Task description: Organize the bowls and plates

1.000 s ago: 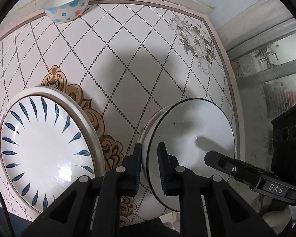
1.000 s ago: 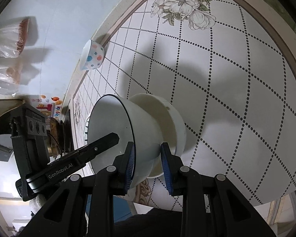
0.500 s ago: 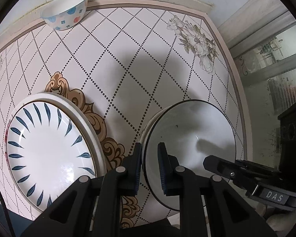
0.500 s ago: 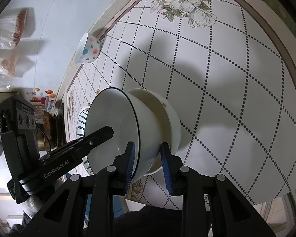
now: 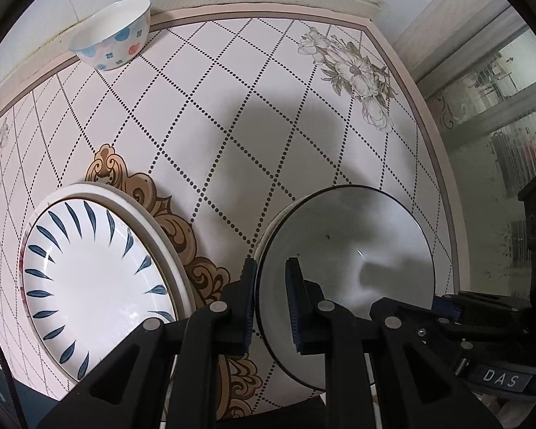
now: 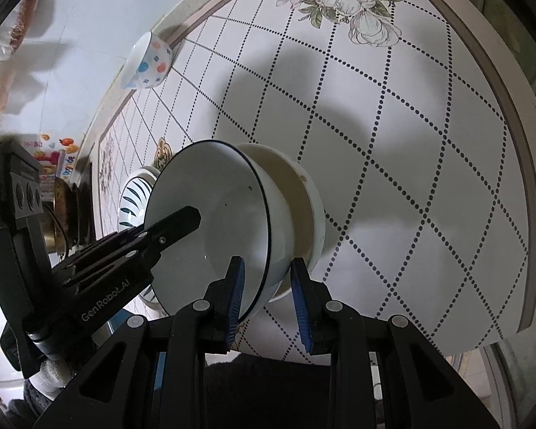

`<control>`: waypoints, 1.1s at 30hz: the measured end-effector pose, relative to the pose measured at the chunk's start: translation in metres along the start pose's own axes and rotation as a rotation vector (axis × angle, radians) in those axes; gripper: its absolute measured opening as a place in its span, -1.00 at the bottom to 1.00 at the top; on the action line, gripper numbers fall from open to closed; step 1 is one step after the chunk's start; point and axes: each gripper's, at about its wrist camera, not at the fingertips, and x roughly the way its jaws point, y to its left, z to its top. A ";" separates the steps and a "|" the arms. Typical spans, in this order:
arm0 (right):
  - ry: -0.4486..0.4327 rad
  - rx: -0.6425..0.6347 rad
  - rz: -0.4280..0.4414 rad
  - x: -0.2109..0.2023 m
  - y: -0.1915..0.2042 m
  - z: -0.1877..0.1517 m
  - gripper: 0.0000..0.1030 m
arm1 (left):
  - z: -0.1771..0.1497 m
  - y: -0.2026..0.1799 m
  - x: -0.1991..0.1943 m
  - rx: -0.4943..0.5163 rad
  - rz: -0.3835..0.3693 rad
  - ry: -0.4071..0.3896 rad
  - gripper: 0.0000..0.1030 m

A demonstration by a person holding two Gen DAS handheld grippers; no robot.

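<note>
A white bowl with a black rim (image 5: pixel 346 257) (image 6: pixel 211 221) sits nested in a cream bowl (image 6: pixel 303 214). Both are held tilted over the tiled table (image 5: pixel 232 125). My left gripper (image 5: pixel 271 279) is shut on the black-rimmed bowl's rim, one finger inside and one outside. My right gripper (image 6: pixel 266 279) is shut across both nested rims at the opposite side, its left finger inside the black-rimmed bowl and its right finger outside the cream one. A blue-leaf plate (image 5: pixel 89 275) lies stacked on a cream plate at the left. A small spotted bowl (image 5: pixel 112 35) (image 6: pixel 148 60) stands by the wall.
The table's right edge (image 5: pixel 443 178) runs beside a frosted glass door (image 5: pixel 500 107). Plastic bags (image 6: pixel 3 46) hang on the wall at the far left of the right wrist view. Dark kitchen items (image 6: pixel 64 214) crowd the table's left end.
Both grippers turned a little with the nested bowls, so the table slid down in both views. Neither grip changed and nothing else moved.
</note>
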 end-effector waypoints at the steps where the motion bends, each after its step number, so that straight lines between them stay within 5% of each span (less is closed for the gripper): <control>1: 0.005 0.001 -0.004 0.000 0.000 0.000 -0.44 | 0.000 0.000 0.000 0.002 0.000 0.000 -0.73; 16: 0.079 0.050 -0.007 0.002 -0.004 0.005 -0.44 | 0.007 -0.007 0.003 0.043 0.018 -0.005 -0.73; 26: 0.057 0.025 -0.027 -0.044 0.004 0.016 -0.43 | 0.017 0.020 -0.030 -0.037 -0.066 0.002 -0.71; 30: -0.046 -0.016 0.037 -0.078 0.030 0.048 0.04 | 0.052 0.061 -0.066 -0.174 -0.159 -0.070 -0.54; 33: -0.116 -0.026 0.200 -0.078 0.052 0.099 0.28 | 0.089 0.106 -0.073 -0.286 -0.205 -0.106 -0.53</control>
